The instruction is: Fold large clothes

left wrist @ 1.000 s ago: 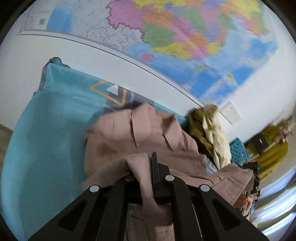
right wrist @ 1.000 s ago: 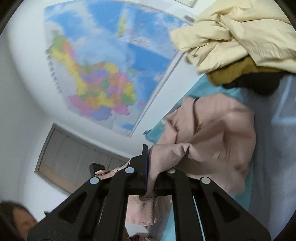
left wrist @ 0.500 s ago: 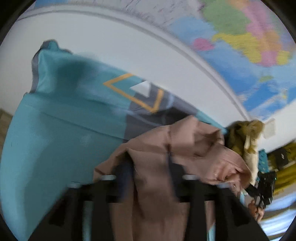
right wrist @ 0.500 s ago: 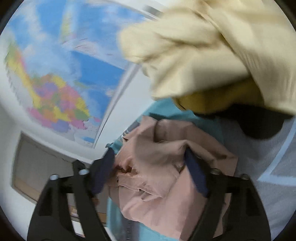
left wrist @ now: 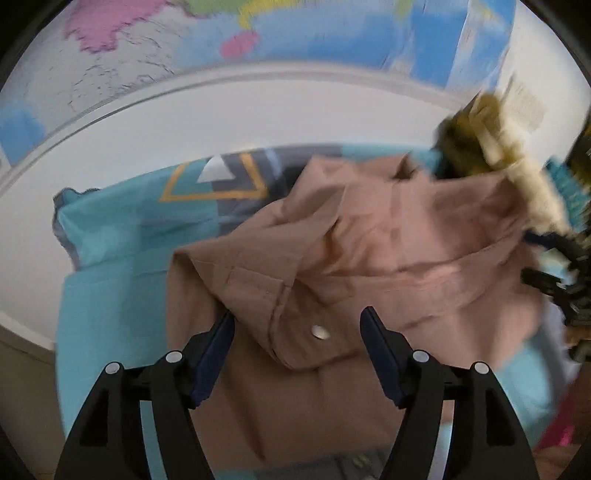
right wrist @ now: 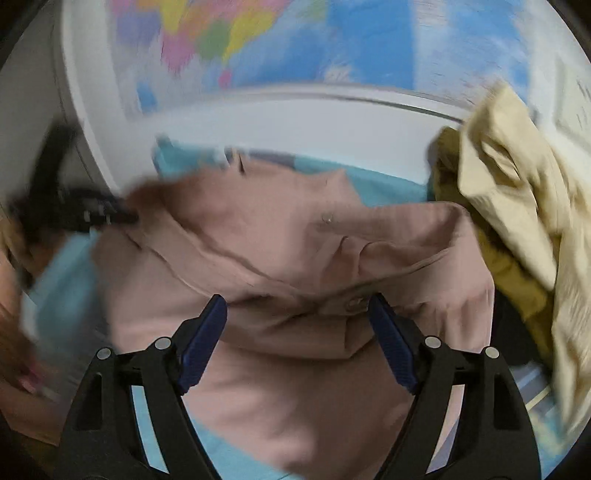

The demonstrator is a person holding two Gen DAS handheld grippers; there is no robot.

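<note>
Two sets of tongs hang over one pink jacket (left wrist: 388, 251), and neither has hold of it. The left tongs (left wrist: 297, 325) are opening, the blue pads clear of the cloth on both sides, with a snap-buttoned flap of the jacket lying between and beneath them. The right tongs (right wrist: 297, 314) stand wide, their pads also free of the fabric, a creased fold of the same jacket (right wrist: 295, 258) under the gap.

My reading is that a fold has just been laid down and let go (the jacket sits bunched and doubled over itself, not flat), so the step in hand is the release between folds. The next move calls for picking a fresh edge or corner, probably the loose flap near the left tongs, closing on a single layer, and drawing it across without dragging the whole heap.

The jacket rests on a turquoise bed cover (left wrist: 110, 280), filling the middle of both views. From the left tongs it spreads from 12 toward 2 o'clock; from the right tongs it runs from 10 to 1 o'clock. A pile of cream and mustard clothes (right wrist: 517, 206) lies at 2 o'clock, touching the jacket's far edge. A wall map (left wrist: 295, 33) hangs behind.
</note>
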